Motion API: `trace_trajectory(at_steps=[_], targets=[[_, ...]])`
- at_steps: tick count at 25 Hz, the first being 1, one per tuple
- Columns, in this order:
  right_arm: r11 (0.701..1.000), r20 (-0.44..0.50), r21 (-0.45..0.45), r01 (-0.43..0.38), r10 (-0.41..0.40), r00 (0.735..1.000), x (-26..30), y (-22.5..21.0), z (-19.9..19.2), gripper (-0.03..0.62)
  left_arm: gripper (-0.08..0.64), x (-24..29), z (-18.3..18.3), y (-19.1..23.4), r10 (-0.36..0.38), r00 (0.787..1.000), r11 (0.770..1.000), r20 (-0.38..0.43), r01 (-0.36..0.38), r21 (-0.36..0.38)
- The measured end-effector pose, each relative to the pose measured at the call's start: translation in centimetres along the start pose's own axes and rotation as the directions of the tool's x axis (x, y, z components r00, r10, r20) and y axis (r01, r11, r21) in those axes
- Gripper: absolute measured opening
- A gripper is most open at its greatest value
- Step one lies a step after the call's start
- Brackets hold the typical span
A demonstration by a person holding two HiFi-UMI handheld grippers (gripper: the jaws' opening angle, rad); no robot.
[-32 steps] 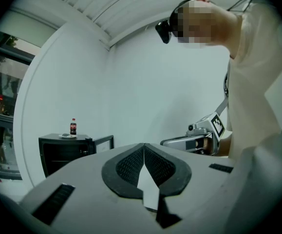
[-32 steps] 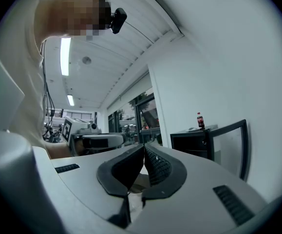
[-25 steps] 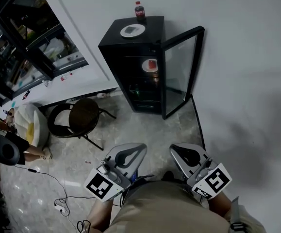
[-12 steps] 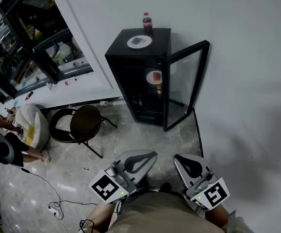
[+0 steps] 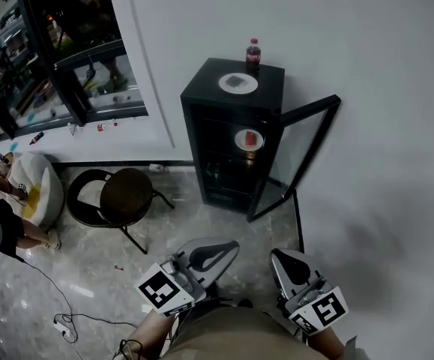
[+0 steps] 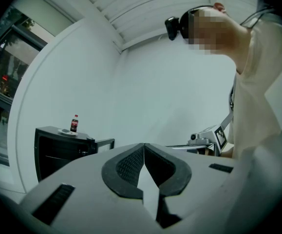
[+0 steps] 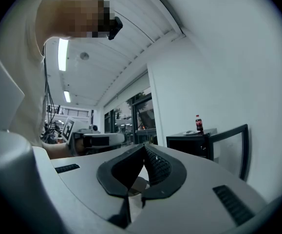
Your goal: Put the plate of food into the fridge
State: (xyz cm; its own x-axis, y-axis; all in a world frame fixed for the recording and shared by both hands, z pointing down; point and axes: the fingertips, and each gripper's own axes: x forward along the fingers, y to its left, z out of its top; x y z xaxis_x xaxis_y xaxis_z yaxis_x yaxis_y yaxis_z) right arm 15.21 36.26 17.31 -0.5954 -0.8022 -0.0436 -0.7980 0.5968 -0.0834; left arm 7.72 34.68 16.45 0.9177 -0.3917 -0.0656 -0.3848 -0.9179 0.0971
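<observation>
There's a small black fridge (image 5: 224,118) w/ a glass door (image 5: 300,150) against the white wall (image 5: 366,66), door swung open to the right. On top sits a round white plate (image 5: 237,83) w/ something dark on it. Just behind it is an upright cola bottle (image 5: 253,53) w/ a red label. Inside, on the upper shelf, is a second white plate (image 5: 249,139) carrying red food. The person stands well back from the fridge, both tools low in front of the body, pointing level. Left gripper (image 5: 228,244): jaws pressed together, nothing btwn them. Right gripper (image 5: 279,256): same, tips meeting, empty. A round dark-seated metal chair (image 5: 124,193) is left of the fridge on the pale glossy floor (image 5: 202,216), near the black-framed windows (image 5: 52,58).
</observation>
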Motion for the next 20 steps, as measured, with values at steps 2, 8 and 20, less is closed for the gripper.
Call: trace_trajectory(at_steps=[2,8,20], targets=[[0.999,-0.006,0.034,0.004,-0.004,1.0,1.7,0.2,-0.2,0.021,0.011,-1.2,0.2,1.7,0.011,1.0,1.0,-0.001,-0.011,-0.004],[0.997,-0.039,0.069,0.025,-0.022,0.999,5.4,0.5,-1.1,0.021,0.011,-3.2,0.6,6.3,0.023,1.0,1.0,0.015,-0.023,-0.008],[0.998,-0.104,0.041,0.042,-0.037,0.994,12.3,2.9,-2.1,0.021,0.011,-6.2,1.1,12.0,-0.001,0.999,1.0,0.039,0.001,-0.017]])
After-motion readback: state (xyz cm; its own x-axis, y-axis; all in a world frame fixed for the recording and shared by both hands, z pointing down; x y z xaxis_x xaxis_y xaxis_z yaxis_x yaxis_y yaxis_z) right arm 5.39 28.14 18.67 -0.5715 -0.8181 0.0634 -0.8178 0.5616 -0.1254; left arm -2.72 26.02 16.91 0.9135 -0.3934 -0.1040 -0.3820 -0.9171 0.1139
